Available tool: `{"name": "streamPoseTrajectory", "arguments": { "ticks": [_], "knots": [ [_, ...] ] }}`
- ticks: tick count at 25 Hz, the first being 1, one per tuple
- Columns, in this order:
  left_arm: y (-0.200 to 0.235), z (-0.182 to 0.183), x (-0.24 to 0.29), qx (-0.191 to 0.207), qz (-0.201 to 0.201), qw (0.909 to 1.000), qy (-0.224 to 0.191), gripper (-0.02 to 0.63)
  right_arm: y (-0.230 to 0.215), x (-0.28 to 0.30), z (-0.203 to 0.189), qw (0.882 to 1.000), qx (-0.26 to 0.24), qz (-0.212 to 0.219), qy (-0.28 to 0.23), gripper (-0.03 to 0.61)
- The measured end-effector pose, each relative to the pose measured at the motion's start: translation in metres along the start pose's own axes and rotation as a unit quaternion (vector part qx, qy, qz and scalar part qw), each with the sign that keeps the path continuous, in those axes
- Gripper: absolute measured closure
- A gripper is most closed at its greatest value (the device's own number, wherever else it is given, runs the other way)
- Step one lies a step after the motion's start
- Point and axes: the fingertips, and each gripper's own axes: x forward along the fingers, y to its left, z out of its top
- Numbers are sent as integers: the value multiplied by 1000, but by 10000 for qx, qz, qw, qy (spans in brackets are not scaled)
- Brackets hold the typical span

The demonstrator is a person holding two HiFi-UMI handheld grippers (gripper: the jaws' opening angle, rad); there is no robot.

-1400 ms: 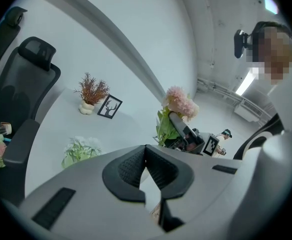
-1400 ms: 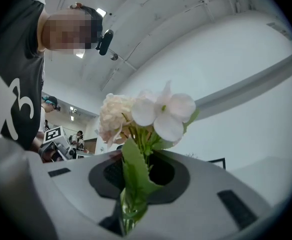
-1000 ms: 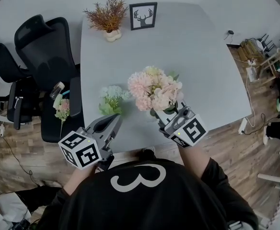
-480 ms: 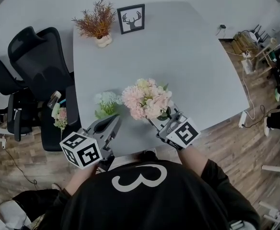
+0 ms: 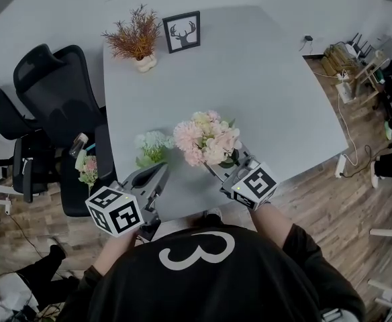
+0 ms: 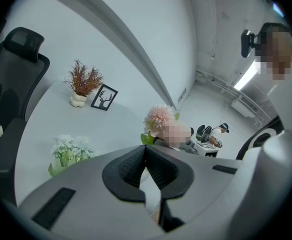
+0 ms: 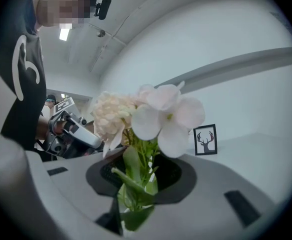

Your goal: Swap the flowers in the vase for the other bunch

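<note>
Between R tool [image 7: 140, 171] jaws, just opening: pink bunch [image 7: 151, 115] stems.

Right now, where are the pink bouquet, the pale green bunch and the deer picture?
pink bouquet [image 5: 206, 136], head view, on the middle of its blooms.
pale green bunch [image 5: 152, 143], head view, on its flower heads.
deer picture [image 5: 182, 31], head view, on the middle of the print.
</note>
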Motion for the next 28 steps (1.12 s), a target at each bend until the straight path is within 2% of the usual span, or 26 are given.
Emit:
{"name": "streamPoseTrajectory", "arguments": {
  "ticks": [3, 8, 12, 14, 15, 19, 24, 28],
  "knots": [
    [1, -3, -8, 12, -31, 10000, -41, 603, -1, -1, -4, 9998, 75, -163, 112, 438],
    [-3, -10, -21, 61, -157, 9998, -90, 603, -6, -8, -7, 9972, 424, -526, 324, 327],
    [-9, -8, -34, 85, -282, 9993, -232, 603, -7, -16, -3, 9940, 305, -904, 528, 260],
    [-13, -8, -41, 96, -340, 9989, -301, 603, -9, -25, 4, 9915, 265, -1168, 499, 180],
    [-15, -9, -44, 110, -370, 9987, -328, 603, -8, -30, 8, 9906, 238, -1262, 466, 163],
    [-26, -13, -61, 195, -516, 9976, -410, 603, 5, -48, 16, 9884, 75, -1444, 467, 163],
    [-43, -19, -90, 332, -711, 9957, -491, 603, 44, -76, 20, 9880, 521, -1424, 301, 163],
    [-62, -31, -115, 441, -930, 9935, -482, 603, 93, -93, 35, 9898, 557, -1308, 112, 164]
  ]
}}
